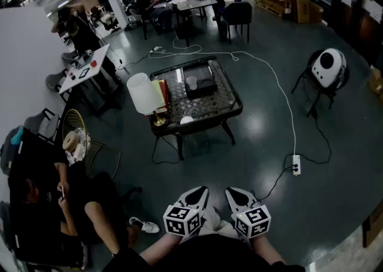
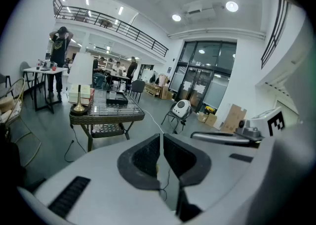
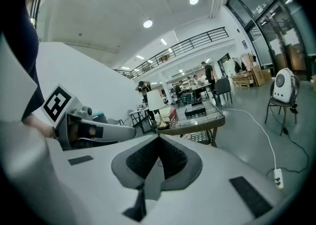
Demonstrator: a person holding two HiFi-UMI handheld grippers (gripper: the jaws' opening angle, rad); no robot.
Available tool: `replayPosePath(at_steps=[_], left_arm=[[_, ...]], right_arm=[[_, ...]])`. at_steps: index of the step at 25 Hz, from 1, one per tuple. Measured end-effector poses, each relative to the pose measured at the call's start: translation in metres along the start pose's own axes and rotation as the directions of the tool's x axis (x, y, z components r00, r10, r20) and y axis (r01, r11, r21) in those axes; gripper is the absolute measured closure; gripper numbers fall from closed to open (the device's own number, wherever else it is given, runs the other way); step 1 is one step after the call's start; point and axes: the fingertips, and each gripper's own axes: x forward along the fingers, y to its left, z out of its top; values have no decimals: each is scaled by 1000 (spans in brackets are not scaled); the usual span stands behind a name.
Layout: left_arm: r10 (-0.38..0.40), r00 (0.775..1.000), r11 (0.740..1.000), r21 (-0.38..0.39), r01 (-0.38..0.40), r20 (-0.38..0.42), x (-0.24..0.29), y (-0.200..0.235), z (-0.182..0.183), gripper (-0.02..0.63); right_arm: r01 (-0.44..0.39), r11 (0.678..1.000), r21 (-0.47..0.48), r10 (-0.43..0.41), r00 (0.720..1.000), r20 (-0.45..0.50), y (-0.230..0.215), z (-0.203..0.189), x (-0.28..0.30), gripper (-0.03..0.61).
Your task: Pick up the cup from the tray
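Observation:
A clear cup (image 1: pixel 191 82) stands at the left end of a black tray (image 1: pixel 201 89) on a glass-topped wicker table (image 1: pixel 226 109), far out in the room. My left gripper (image 1: pixel 200 193) and right gripper (image 1: pixel 234 194) are held close to my body at the bottom of the head view, side by side, both shut and empty. The left gripper view shows its pads (image 2: pixel 148 157) pressed together, with the cup (image 2: pixel 112 94) and tray (image 2: pixel 117 100) small in the distance. The right gripper (image 3: pixel 158 141) is likewise shut, with the tray (image 3: pixel 196 112) far ahead.
A white-shaded lamp (image 1: pixel 143 92) and books (image 1: pixel 161 94) stand on the table's left side. A cable runs across the floor to a power strip (image 1: pixel 295 165). A white round device on a stand (image 1: pixel 328 69) is at right. A seated person (image 1: pixel 60 202) and a wire chair (image 1: pixel 81 142) are at left.

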Motion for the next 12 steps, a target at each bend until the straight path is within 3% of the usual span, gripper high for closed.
replayPosePath(at_steps=[12], left_arm=[[32,999,999,5,-32,15,-6,3,-6,583]], right_arm=[[8,998,-61,-7,1000,4,23,-1,-12,566]])
